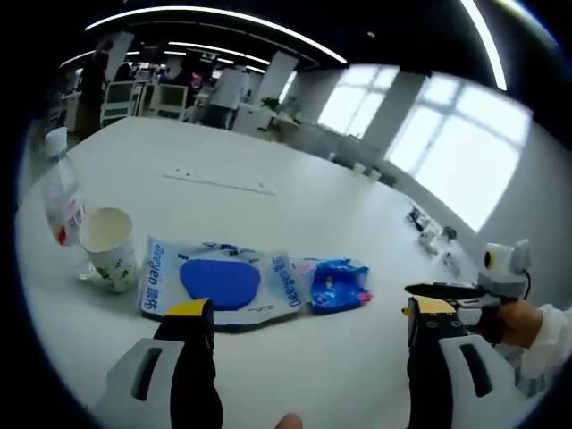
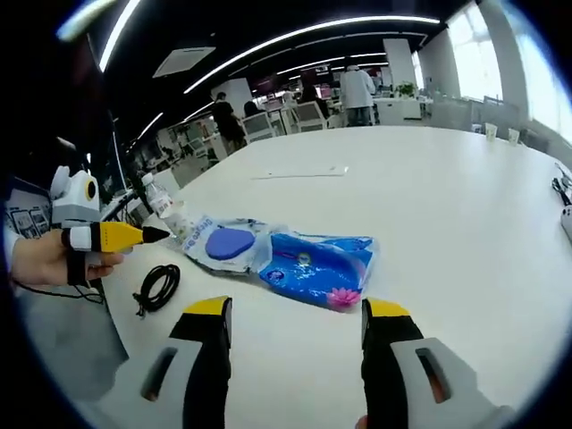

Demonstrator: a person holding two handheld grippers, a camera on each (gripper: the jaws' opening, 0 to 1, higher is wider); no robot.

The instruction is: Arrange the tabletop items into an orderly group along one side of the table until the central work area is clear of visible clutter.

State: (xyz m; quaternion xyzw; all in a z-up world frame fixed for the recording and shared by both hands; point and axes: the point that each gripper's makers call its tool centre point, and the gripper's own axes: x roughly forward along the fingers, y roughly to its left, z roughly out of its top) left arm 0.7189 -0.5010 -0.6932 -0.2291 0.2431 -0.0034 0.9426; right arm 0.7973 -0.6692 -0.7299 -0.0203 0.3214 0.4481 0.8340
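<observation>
In the left gripper view, left to right: a plastic water bottle [image 1: 63, 192] with a red-and-white label, too small to read, stood near the table edge; a paper cup [image 1: 109, 248] just beside it; a white pouch [image 1: 219, 282] with a blue oval window and blue lettering I could not read with certainty; a crumpled blue packet [image 1: 340, 285] touching its end. My left gripper [image 1: 308, 322] stood wide apart, holding nothing. My right gripper [image 2: 295, 323] likewise stood wide and bare. A coiled black cable [image 2: 159, 287] lay near the table edge. The white table [image 1: 268, 156] beyond lay open.
</observation>
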